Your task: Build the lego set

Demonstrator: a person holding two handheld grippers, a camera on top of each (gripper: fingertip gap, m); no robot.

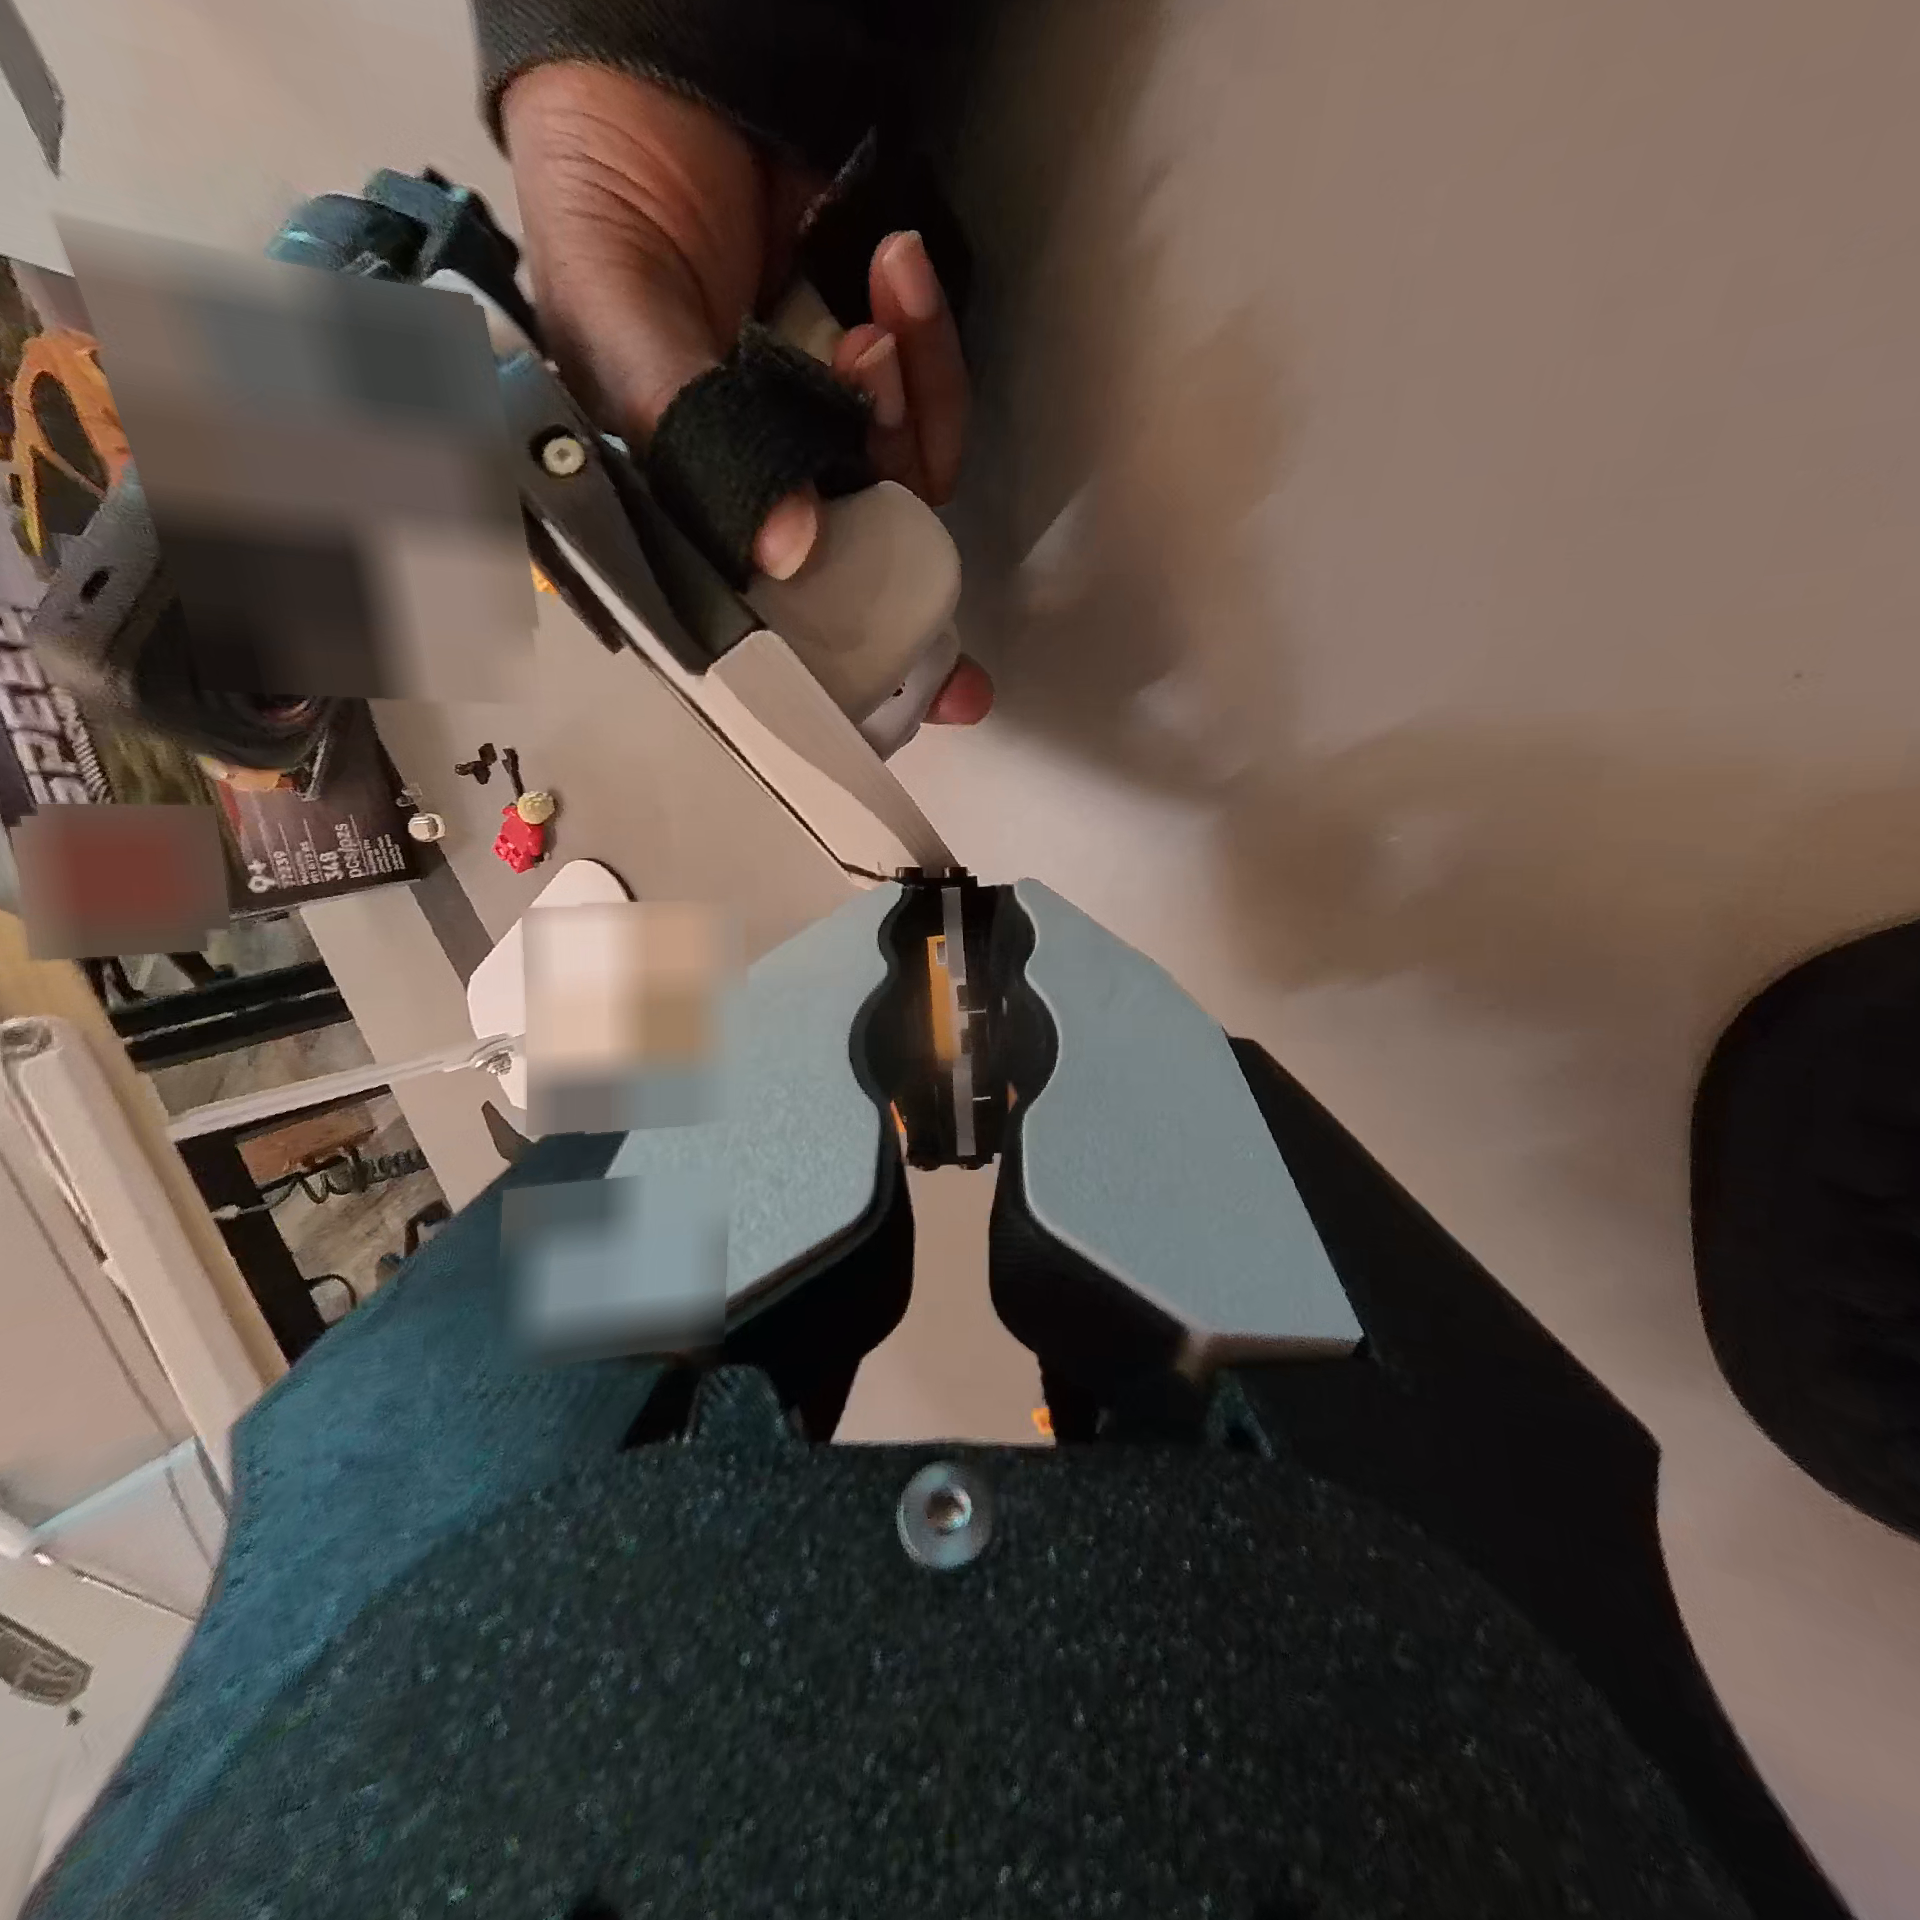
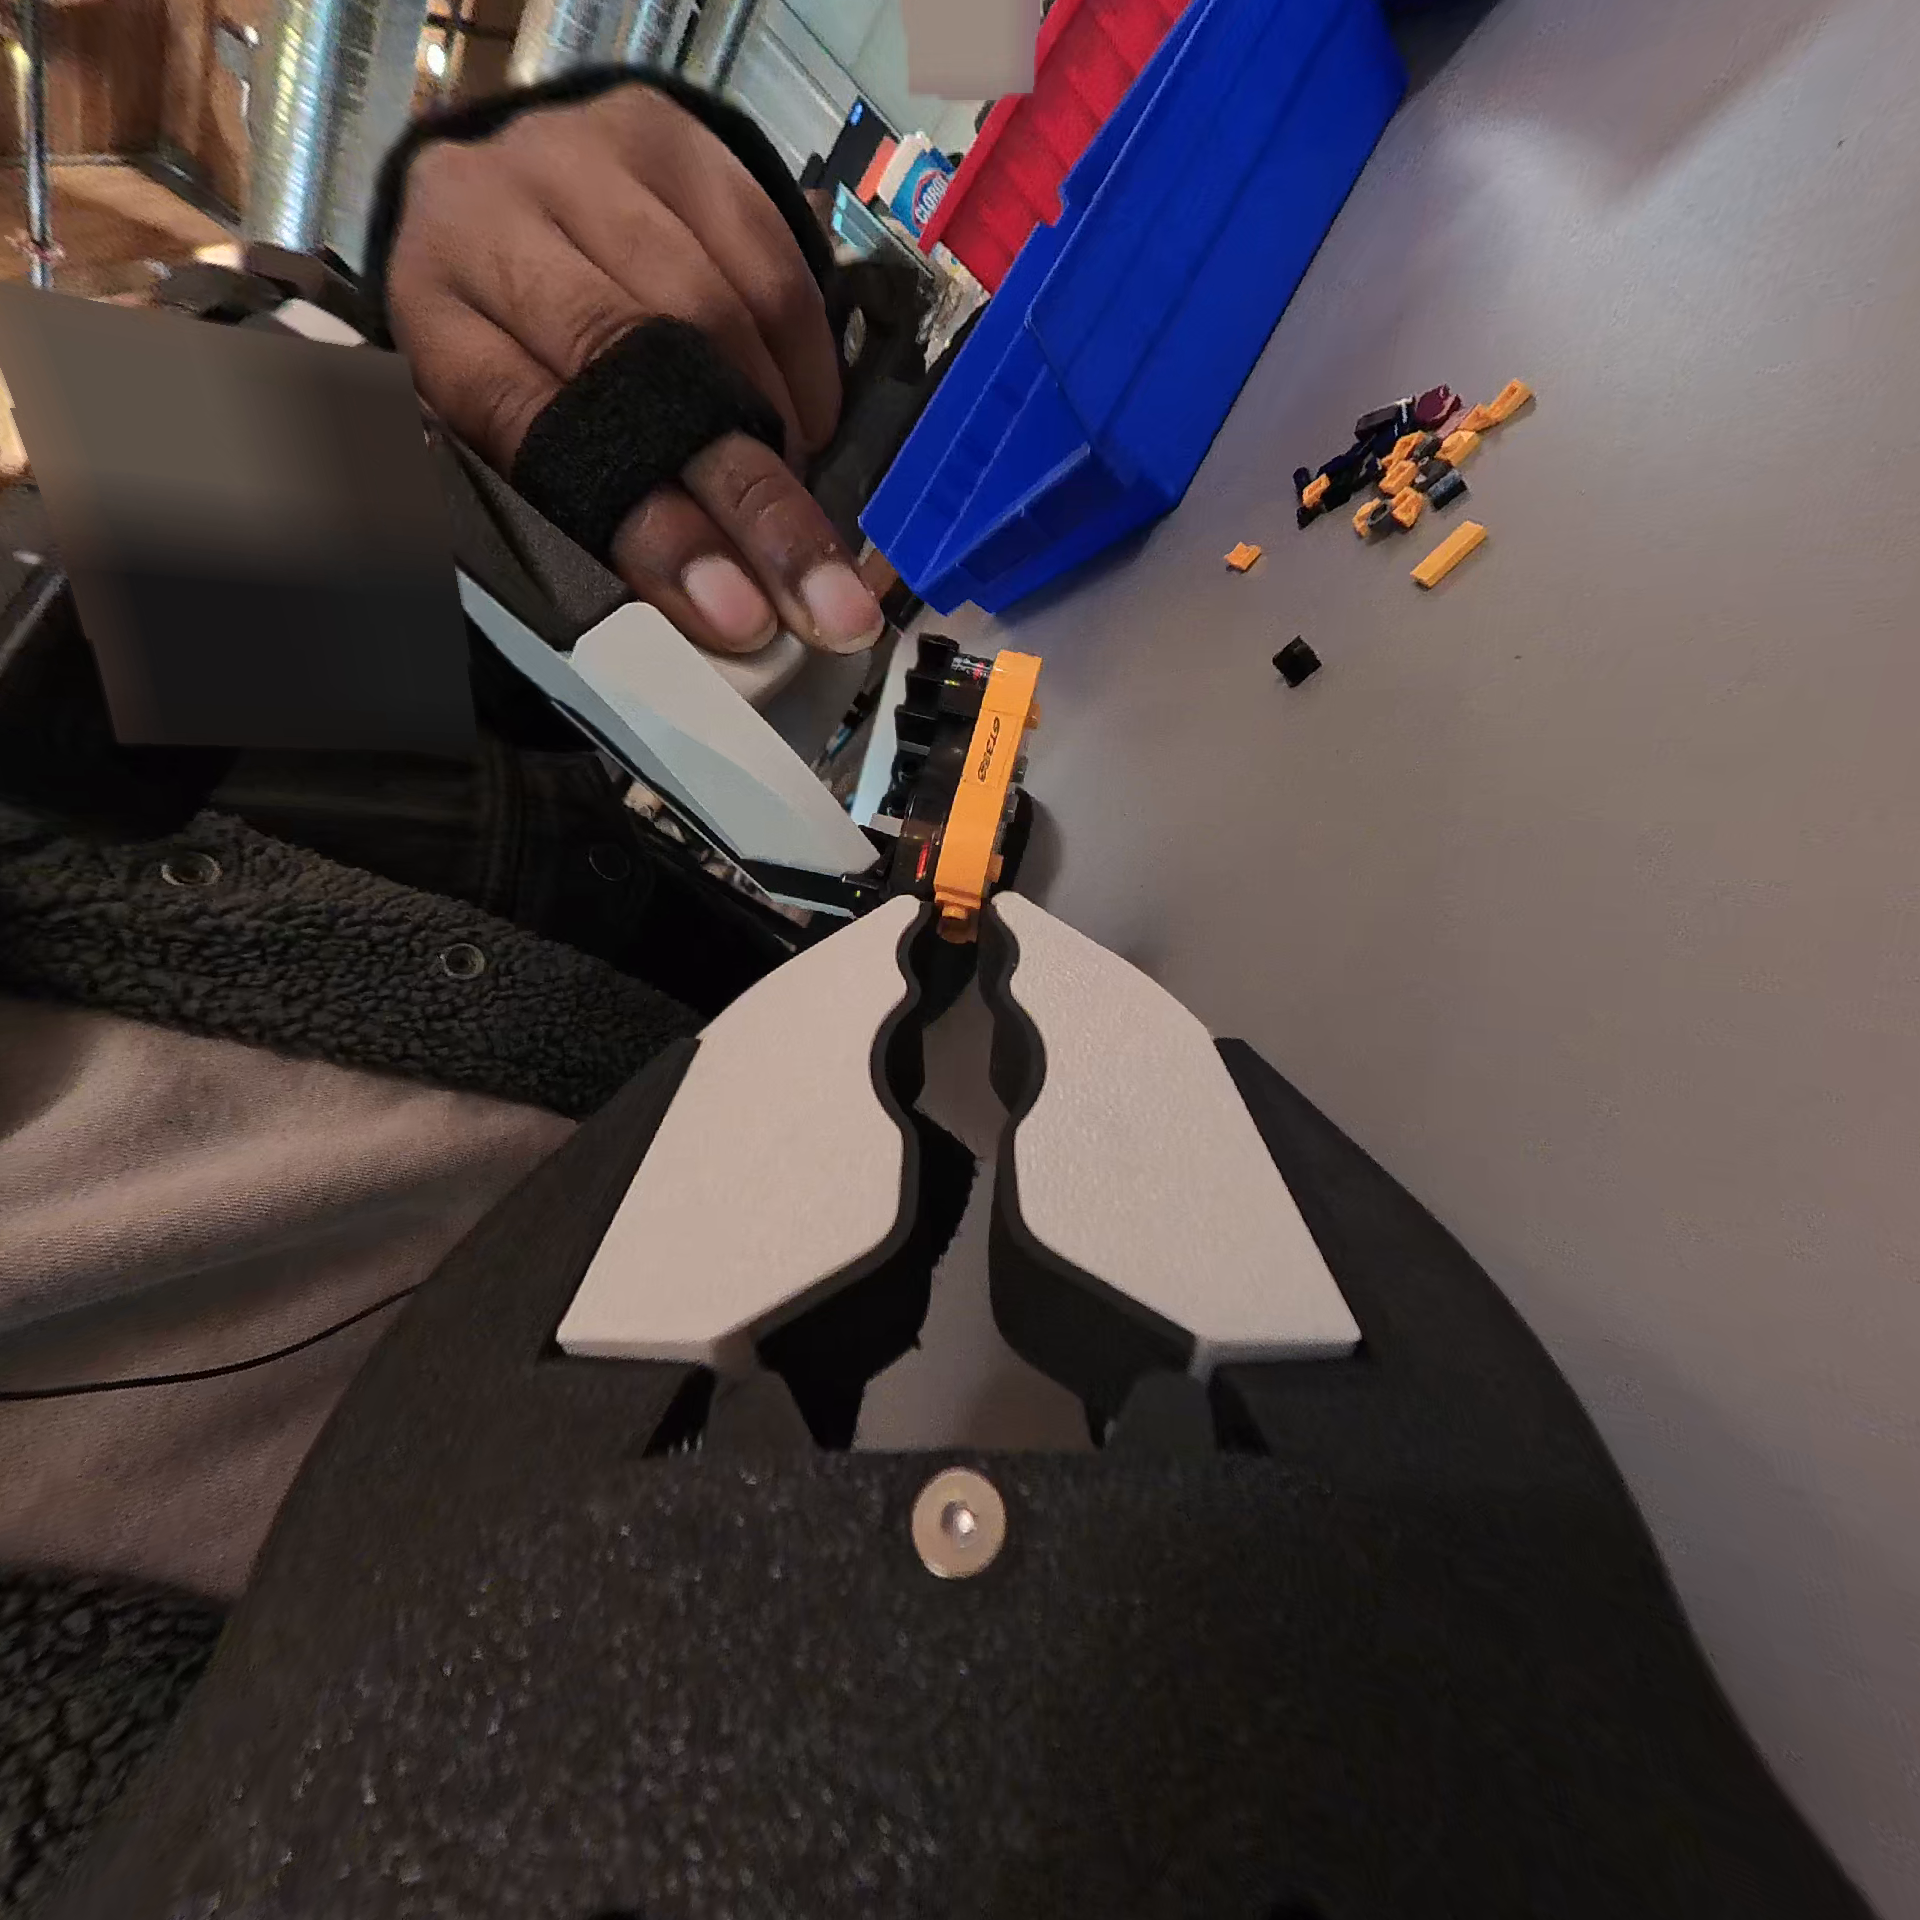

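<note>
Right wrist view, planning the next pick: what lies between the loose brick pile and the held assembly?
One small black brick on the grey table between pile and assembly.

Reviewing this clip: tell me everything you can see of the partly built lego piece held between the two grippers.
The lego assembly is a small flat stack of plastic parts: a black core, a grey plate and a long orange piece bearing small print. It is held off the grey table, edge-on to both cameras. The left gripper is shut on its body, pads pressing both faces. The right gripper pinches a small orange tab at its near end. Nothing else visibly touches it; its far side is hidden.
</note>
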